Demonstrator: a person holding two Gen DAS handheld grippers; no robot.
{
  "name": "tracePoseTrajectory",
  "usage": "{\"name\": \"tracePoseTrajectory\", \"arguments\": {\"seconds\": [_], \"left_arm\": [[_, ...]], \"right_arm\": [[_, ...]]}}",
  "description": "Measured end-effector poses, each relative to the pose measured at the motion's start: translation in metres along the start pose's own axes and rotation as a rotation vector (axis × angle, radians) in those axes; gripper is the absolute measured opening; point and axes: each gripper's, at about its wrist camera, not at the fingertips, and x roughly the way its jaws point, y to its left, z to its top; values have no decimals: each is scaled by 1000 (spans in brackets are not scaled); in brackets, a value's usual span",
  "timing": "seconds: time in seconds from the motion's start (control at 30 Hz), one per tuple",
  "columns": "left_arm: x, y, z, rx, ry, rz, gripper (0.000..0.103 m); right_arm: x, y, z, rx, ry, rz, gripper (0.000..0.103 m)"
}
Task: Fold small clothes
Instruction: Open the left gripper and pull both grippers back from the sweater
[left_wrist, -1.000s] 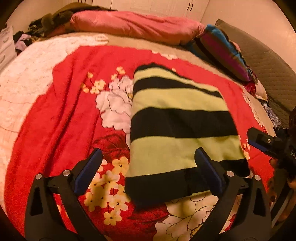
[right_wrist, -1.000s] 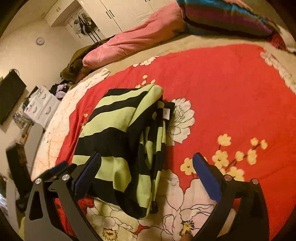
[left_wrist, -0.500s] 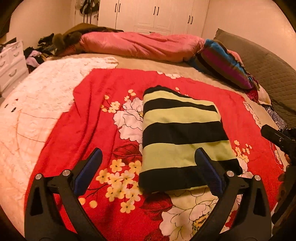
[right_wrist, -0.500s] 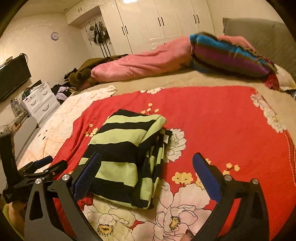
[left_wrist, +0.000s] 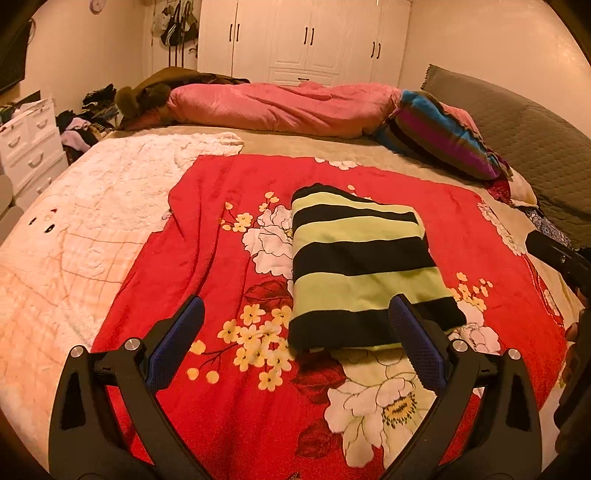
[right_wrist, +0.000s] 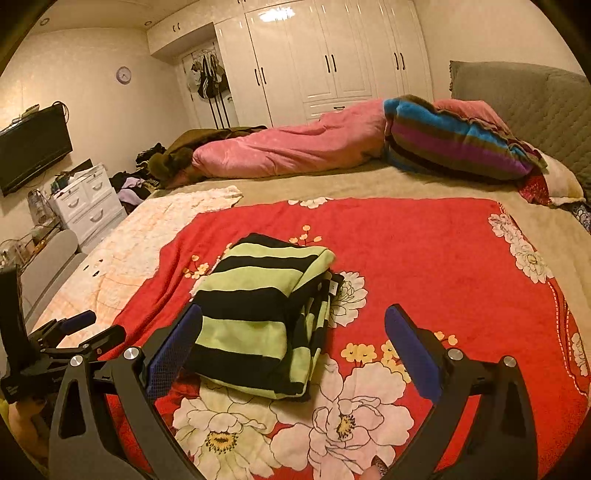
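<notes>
Blue pads frame the bottom of both views, and both grippers hang over the bed with nothing between their fingers. The left gripper (left_wrist: 295, 343) has its fingers spread wide apart, empty, and so does the right gripper (right_wrist: 293, 343). Just ahead of the left gripper, a little toward its right finger, lies the folded garment (left_wrist: 360, 269), striped pale green and black, a neat rectangle flat on the red flowered blanket (left_wrist: 221, 266). Its near black edge sits just beyond the right fingertip, not touching it as far as the view shows. From the right gripper, the same garment (right_wrist: 258, 314) lies ahead and toward its left finger, with the stacked layers of the fold showing along the side that faces the gap between the fingers. Off to the left of that, low at the edge of the right wrist view, the other gripper's black frame pokes in, clear of the cloth. Beyond the red blanket to the left spreads a cream textured cover (left_wrist: 81, 236). Farther back a pink quilt (left_wrist: 280, 109) is rolled across the bed, with a striped blue and purple blanket (left_wrist: 439, 138) bunched beside it, against a grey padded headboard (left_wrist: 517, 133). At the very back, white wardrobe doors (right_wrist: 332, 59) line the wall.
</notes>
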Motion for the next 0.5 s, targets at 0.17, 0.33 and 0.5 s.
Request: {"name": "tracePoseTrajectory", "arguments": {"seconds": [0.17,0.33,0.5], "left_arm": [[-18,0,-5,0,-8,-2,94],[-36,2,-13,-28,-7,-5,94],[-47,4,-25,-54,17,-26,94]], "right_arm": [[-19,5,-2,-10,-18,5,99],[-38,8,-6,4,-26,6,99],[-50,16,-24,-4,11,-4,99]]}}
